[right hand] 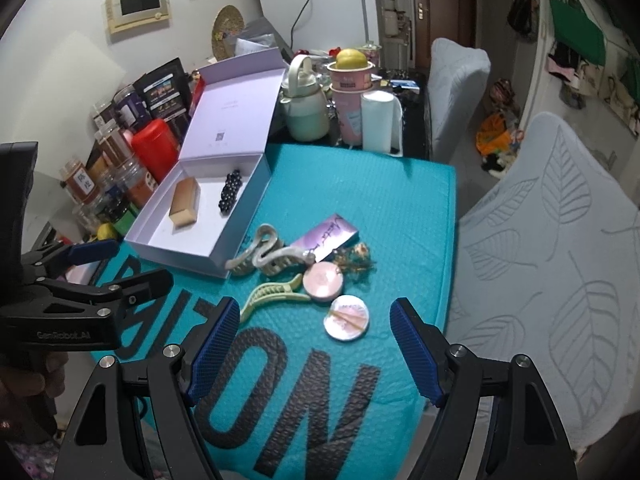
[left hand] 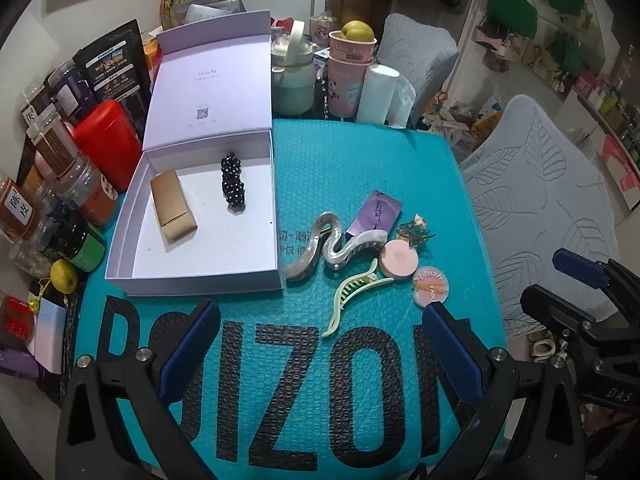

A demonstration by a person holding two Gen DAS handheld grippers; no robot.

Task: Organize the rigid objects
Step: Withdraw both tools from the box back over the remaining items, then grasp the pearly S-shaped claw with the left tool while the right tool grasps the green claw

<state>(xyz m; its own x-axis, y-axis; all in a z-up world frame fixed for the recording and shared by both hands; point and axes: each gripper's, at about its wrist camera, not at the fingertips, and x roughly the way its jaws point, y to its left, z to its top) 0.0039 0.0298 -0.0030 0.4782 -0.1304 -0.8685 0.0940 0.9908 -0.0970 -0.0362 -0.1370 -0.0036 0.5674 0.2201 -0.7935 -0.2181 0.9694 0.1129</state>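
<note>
- My left gripper & right gripper both hung spread wide over teal mat, nothing between pads.
- Hair clips, compacts lay clustered right of open white box.
- Box held tan case, black beaded clip.

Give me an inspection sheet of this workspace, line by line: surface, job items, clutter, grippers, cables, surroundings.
Surface: teal bubble mailer covering the table.
Job's things: white box open, holding a tan box and black beaded clip; beside it a wavy hair claw, green claw clip, purple box, pink compact, round clear case.
Clutter: jars, red canister, kettle along the edges.
Grippers: left gripper and right gripper open, empty, above the mailer.
Cables: black cord behind the fridge.
Surroundings: quilted chairs.
</note>
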